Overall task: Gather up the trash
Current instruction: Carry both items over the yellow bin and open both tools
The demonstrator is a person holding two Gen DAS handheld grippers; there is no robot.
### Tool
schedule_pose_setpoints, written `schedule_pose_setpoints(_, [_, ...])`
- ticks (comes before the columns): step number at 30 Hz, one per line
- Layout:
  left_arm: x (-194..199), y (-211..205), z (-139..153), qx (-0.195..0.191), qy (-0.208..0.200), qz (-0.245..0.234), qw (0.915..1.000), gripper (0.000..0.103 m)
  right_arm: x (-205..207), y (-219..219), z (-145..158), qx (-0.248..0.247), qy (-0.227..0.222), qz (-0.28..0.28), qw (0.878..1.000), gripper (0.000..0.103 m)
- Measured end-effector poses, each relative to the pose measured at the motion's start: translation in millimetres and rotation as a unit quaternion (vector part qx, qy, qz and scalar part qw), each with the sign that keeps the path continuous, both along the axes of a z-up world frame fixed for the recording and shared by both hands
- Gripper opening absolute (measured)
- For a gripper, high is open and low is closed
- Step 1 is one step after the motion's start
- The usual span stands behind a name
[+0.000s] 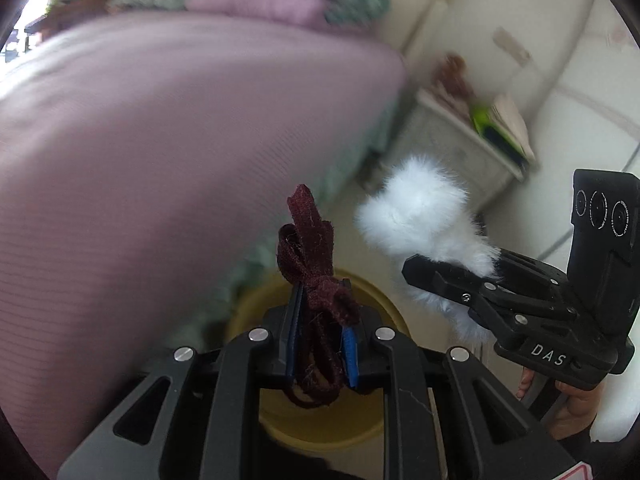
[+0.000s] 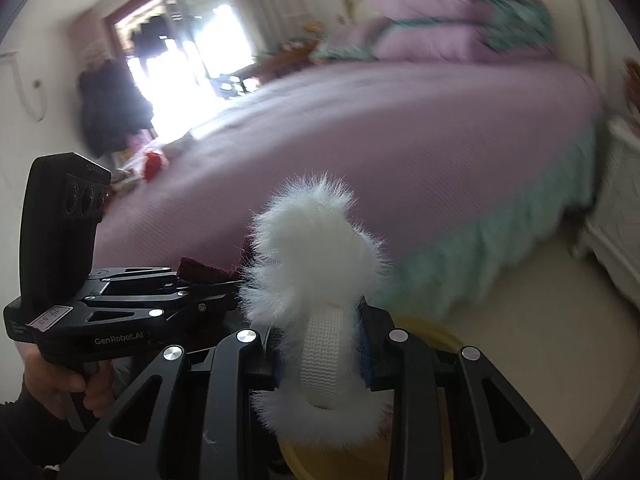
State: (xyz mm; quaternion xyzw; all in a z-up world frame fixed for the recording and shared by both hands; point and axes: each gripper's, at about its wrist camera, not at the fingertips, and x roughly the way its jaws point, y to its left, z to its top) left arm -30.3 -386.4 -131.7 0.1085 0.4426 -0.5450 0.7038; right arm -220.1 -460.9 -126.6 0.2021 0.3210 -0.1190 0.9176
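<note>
My left gripper (image 1: 320, 332) is shut on a dark red fabric strip (image 1: 312, 276), a knotted ribbon that sticks up and hangs down between the fingers. It hovers over a round yellow bin (image 1: 320, 420) on the floor. My right gripper (image 2: 320, 352) is shut on a white furry strip (image 2: 316, 248) with a white webbing band, also above the yellow bin (image 2: 432, 330). In the left wrist view the right gripper (image 1: 424, 272) holds the white fur (image 1: 416, 208) just to the right. In the right wrist view the left gripper (image 2: 224, 292) sits close on the left with the red strip (image 2: 200, 270).
A bed with a pink cover (image 1: 160, 160) and green skirt (image 2: 480, 260) fills the left and back. Pink pillows (image 2: 448, 20) lie at its head. A white nightstand (image 1: 460, 148) with books stands by the wall. Pale floor (image 2: 540, 340) lies to the right.
</note>
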Motion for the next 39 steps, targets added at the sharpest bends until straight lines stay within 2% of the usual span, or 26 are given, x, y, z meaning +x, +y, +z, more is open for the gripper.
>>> schedule_pose_setpoints(3, [-17, -22, -23, 0.022, 0.02, -0.032, 0.999, 0.021, -18, -12, -20, 0.016, 0.022, -0.024, 0.999, 0.027])
schedule_pose_setpoints(5, [-26, -27, -36, 0.037, 0.035, -0.046, 0.9976, 0.045, -28, -18, -30, 0.023, 0.034, -0.038, 0.998, 0.027])
schedule_pose_setpoints(6, [-30, -30, -42, 0.043, 0.04, -0.052, 0.997, 0.064, -32, -19, -33, 0.026, 0.037, -0.041, 0.998, 0.027])
schedule_pose_setpoints(7, [-33, -29, -45, 0.044, 0.034, -0.052, 0.9971, 0.075, -35, -21, -36, 0.028, 0.041, -0.044, 0.998, 0.027])
schedule_pose_setpoints(9, [-37, -32, -51, 0.056, 0.017, -0.053, 0.9969, 0.082, -37, -22, -42, 0.026, 0.053, -0.051, 0.997, 0.028])
schedule_pose_setpoints(13, [-36, -26, -60, 0.074, 0.014, -0.048, 0.996, 0.082, -36, -22, -53, 0.029, 0.07, -0.049, 0.996, 0.028])
schedule_pose_setpoints(23, [-21, -17, -51, 0.072, 0.006, -0.031, 0.9969, 0.084, -25, -15, -70, 0.031, 0.101, -0.035, 0.994, 0.029])
schedule_pose_setpoints(24, [-19, -16, -51, 0.072, 0.008, -0.03, 0.9969, 0.084, -23, -14, -71, 0.031, 0.105, -0.034, 0.993, 0.034])
schedule_pose_setpoints(26, [-16, -14, -50, 0.069, 0.01, -0.027, 0.9972, 0.084, -20, -11, -75, 0.032, 0.113, -0.029, 0.993, 0.052])
schedule_pose_setpoints(27, [-15, -13, -50, 0.069, 0.009, -0.025, 0.9973, 0.084, -19, -9, -75, 0.029, 0.115, -0.03, 0.992, 0.065])
schedule_pose_setpoints(30, [-12, -10, -50, 0.067, 0.01, -0.022, 0.9974, 0.084, -19, -8, -76, 0.03, 0.114, -0.025, 0.993, 0.069])
schedule_pose_setpoints(39, [-11, -7, -49, 0.057, 0.012, -0.021, 0.9981, 0.084, -23, -8, -71, 0.036, 0.107, -0.031, 0.993, 0.069])
